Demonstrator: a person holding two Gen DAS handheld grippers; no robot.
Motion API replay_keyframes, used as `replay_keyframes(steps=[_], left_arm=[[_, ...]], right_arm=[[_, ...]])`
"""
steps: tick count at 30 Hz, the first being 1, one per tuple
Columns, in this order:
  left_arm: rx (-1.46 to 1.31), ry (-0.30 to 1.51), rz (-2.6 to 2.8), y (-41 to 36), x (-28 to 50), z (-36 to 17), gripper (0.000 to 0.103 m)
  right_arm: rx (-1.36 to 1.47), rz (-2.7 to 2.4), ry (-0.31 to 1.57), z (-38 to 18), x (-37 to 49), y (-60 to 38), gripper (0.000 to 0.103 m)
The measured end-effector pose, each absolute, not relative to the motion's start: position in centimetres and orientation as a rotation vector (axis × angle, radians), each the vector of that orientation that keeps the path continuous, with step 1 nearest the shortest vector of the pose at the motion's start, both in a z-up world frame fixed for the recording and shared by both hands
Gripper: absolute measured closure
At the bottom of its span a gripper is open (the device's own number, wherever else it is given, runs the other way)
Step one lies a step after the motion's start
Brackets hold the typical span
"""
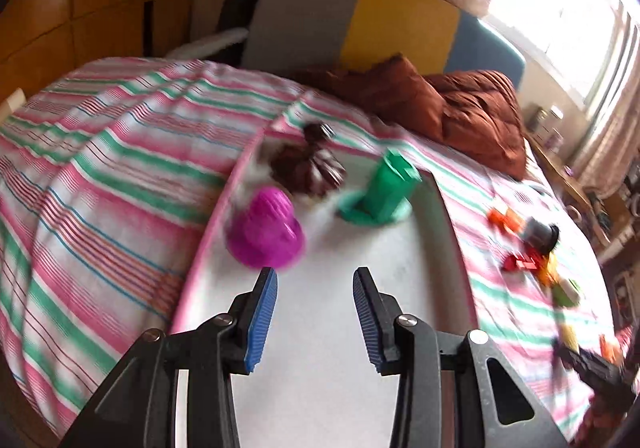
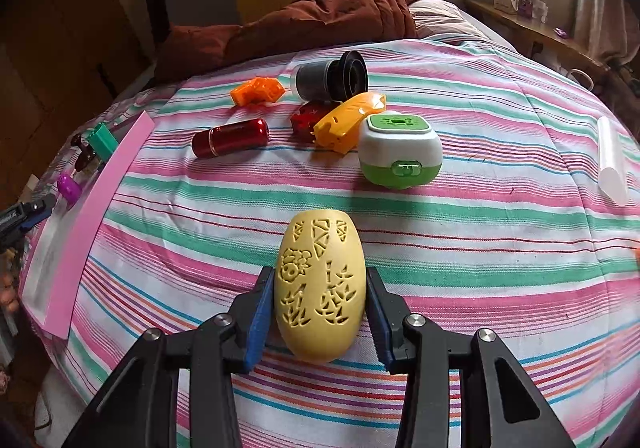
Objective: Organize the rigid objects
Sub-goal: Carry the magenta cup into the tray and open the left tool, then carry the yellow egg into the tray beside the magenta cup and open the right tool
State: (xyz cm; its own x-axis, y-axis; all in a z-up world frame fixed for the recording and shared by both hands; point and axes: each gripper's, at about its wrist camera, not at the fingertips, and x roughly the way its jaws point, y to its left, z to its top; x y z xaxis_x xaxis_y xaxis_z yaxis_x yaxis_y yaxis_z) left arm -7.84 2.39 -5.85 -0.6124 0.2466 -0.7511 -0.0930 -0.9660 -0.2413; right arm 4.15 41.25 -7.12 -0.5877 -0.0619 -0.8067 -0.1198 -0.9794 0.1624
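My right tool has its jaws closed against both sides of the yellow egg, a carved oval shell with cut-out flower and leaf patterns. Egg sits low centre of the right view, over the striped bed cover; can't tell if it's lifted or resting on the cloth.

Up-frame from the egg: green-white box, just left of it an orange clip lying against a red block. Behind those a black cup on its side, an orange piece to its left. Red cylinder lies on its side, left of centre. White tube at far right edge, well apart from the rest.

Pink tray runs along the left edge of the right view.

Left tool is wide, nothing between its blue pads, hovering over the tray's white floor at lower centre of the left view. View is motion-blurred. In the tray, above the tool: magenta piece just past the left finger, green piece upright on a round base to its right, dark brown object behind both, too blurred to identify. Loose cluster of small items shows at right of the left view on the cover, smeared.

Brown duvet bunched at the top of the bed.
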Motion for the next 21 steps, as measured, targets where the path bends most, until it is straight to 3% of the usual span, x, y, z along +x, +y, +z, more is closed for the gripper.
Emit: replay_keyframes(steps=[10,21], left_arm=[[-1.281,-0.183,2.564,5.0,-4.8,-6.3,0.064],[-1.293,-0.198,2.509,4.5,-3.5,-6.5,0.064]], right_arm=[[-1.376,2.768,0.383,-6.2,4.3,40.7,0.059],[-1.461,2.892,0.376,-4.2,2.4,33.5,0.059]])
